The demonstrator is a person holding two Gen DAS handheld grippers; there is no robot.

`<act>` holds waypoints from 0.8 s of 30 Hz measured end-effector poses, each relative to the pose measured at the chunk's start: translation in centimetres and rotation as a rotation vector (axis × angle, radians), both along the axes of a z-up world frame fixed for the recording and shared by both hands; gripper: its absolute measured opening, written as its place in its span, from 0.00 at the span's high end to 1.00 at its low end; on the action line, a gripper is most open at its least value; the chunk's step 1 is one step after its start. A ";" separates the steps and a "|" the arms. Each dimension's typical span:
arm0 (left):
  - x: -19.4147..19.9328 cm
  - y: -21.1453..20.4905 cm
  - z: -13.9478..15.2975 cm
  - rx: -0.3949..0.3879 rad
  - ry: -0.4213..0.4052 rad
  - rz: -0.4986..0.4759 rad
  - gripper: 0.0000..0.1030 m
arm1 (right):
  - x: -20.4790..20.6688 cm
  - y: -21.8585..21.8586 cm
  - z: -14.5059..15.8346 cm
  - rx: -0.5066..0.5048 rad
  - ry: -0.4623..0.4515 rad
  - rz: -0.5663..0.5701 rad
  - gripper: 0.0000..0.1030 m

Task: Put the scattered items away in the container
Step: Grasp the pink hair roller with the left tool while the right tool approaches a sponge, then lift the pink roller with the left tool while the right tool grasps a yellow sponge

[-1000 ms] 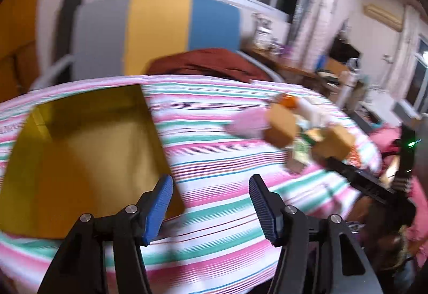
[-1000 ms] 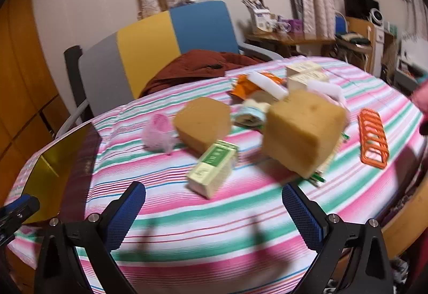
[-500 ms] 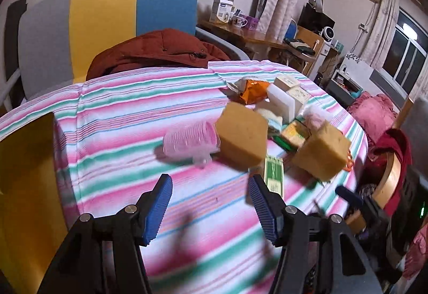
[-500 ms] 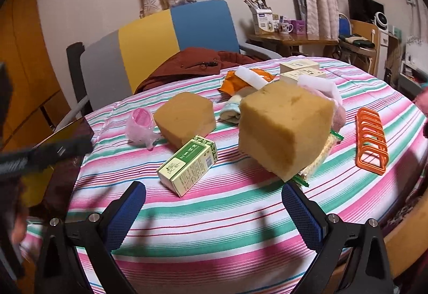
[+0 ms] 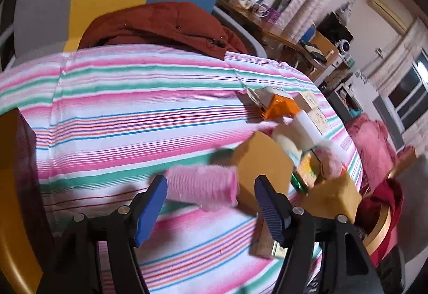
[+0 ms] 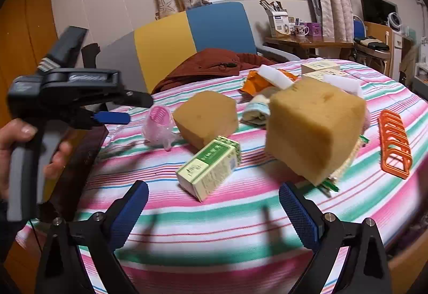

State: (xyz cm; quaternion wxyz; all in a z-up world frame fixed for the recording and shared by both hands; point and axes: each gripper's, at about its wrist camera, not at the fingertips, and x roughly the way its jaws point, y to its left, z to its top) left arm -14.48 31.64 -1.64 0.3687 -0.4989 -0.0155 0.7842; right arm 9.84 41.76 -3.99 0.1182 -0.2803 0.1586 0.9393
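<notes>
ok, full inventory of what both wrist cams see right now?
sponges: two, tan, mid-table, the bigger one nearer the right gripper
curler: one, pink, just ahead of the left gripper
box: one, green and cream, lying in front of the smaller sponge
rack: one, orange, table's right side
packet: one, orange, far side of the pile
container: one, yellow, table's left edge
tablecloth: one, pink-green stripes
chair: one, grey-yellow-blue, behind the table
jacket: one, rust red, on the chair
left gripper: open, jaws just widened, empty
right gripper: open, jaws just narrowed slightly, empty
hand: on the left gripper's handle
</notes>
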 end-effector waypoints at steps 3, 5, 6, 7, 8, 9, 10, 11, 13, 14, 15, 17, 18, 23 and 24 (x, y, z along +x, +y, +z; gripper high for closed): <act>-0.9 0.8 -0.7 0.003 -0.029 -0.001 0.29 | -0.6 -0.1 -0.1 -0.006 0.002 0.011 0.04; -1.6 1.0 -1.2 0.011 -0.053 0.005 0.29 | -0.9 -0.1 -0.2 -0.016 0.001 0.016 0.04; -1.8 1.1 -1.3 0.011 -0.056 0.010 0.29 | -1.1 -0.1 -0.3 -0.020 -0.001 0.018 0.04; -1.9 1.2 -1.4 0.010 -0.062 0.009 0.31 | -1.2 -0.1 -0.4 -0.021 -0.002 0.018 0.04; -2.0 1.2 -1.5 0.008 -0.067 0.009 0.31 | -1.3 0.0 -0.4 -0.020 -0.002 0.019 0.04; -1.9 1.1 -1.6 0.001 -0.067 0.010 0.34 | -1.4 0.0 -0.4 -0.020 -0.002 0.019 0.04; -1.8 1.1 -1.7 -0.007 -0.063 0.007 0.34 | -1.5 0.0 -0.4 -0.021 -0.001 0.019 0.04; -1.7 1.0 -1.7 -0.009 -0.057 0.002 0.34 | -1.6 0.0 -0.4 -0.020 0.002 0.020 0.04; -1.2 0.7 -1.6 -0.012 -0.047 -0.004 0.34 | -1.8 -0.1 -0.4 -0.015 0.005 0.021 0.04; -0.9 0.6 -1.5 -0.016 -0.038 -0.012 0.34 | -1.9 -0.1 -0.3 -0.014 0.007 0.022 0.04; -0.6 0.4 -1.4 -0.020 -0.029 -0.018 0.34 | -2.0 0.0 -0.2 -0.016 0.010 0.026 0.04; -0.1 0.0 -1.4 -0.027 -0.023 -0.021 0.34 | -2.1 0.0 0.3 -0.012 0.020 0.032 0.04; 0.1 -0.3 -1.4 -0.027 -0.024 -0.021 0.34 | -2.1 0.1 0.6 -0.003 0.028 0.035 0.04; 1.8 -1.5 -2.0 -0.071 -0.018 -0.033 0.34 | -2.3 0.5 2.1 0.029 0.056 0.048 0.04; 2.3 -1.6 -2.3 -0.090 -0.011 -0.036 0.36 | -2.3 0.5 2.2 0.034 0.056 0.050 0.04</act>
